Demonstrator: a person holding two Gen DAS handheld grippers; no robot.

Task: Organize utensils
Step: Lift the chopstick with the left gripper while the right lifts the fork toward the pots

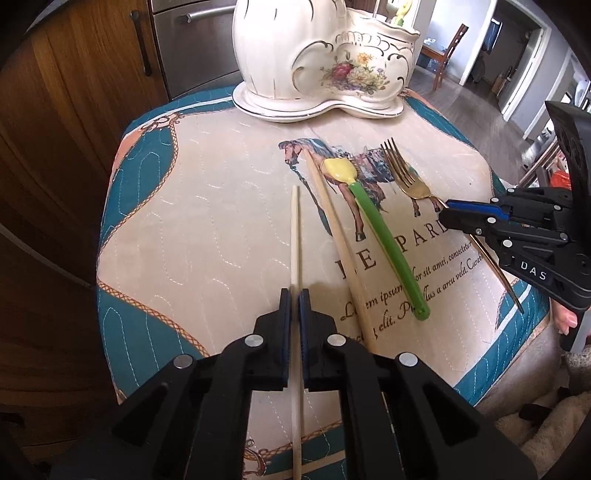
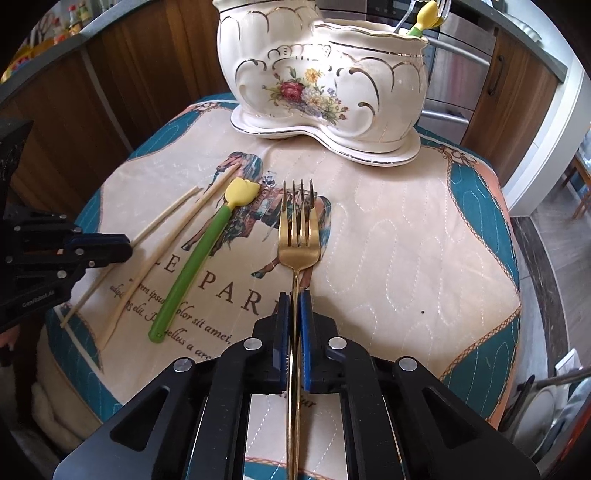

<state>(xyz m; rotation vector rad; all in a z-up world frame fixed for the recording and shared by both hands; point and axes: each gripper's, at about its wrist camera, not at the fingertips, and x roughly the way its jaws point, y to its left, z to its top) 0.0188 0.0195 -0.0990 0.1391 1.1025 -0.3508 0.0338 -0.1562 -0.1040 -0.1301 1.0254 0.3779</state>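
Note:
My left gripper (image 1: 294, 295) is shut on a pale chopstick (image 1: 294, 236) that points away over the quilted mat (image 1: 184, 206). It also shows in the right wrist view (image 2: 125, 245). My right gripper (image 2: 294, 297) is shut on the handle of a gold fork (image 2: 297, 236); the fork (image 1: 402, 170) and right gripper (image 1: 448, 210) show at the right of the left wrist view. A second chopstick (image 1: 332, 229) and a green-handled yellow tulip spoon (image 1: 380, 229) lie on the mat between the grippers. The cream floral ceramic holder (image 2: 325, 77) stands at the far edge.
Another tulip utensil (image 2: 424, 16) stands in the holder's lower compartment. Wooden cabinets (image 1: 74, 110) and a steel appliance (image 1: 199, 40) lie behind the table. The mat's teal border (image 2: 476, 206) marks the table edges. A chair (image 1: 452, 48) stands far right.

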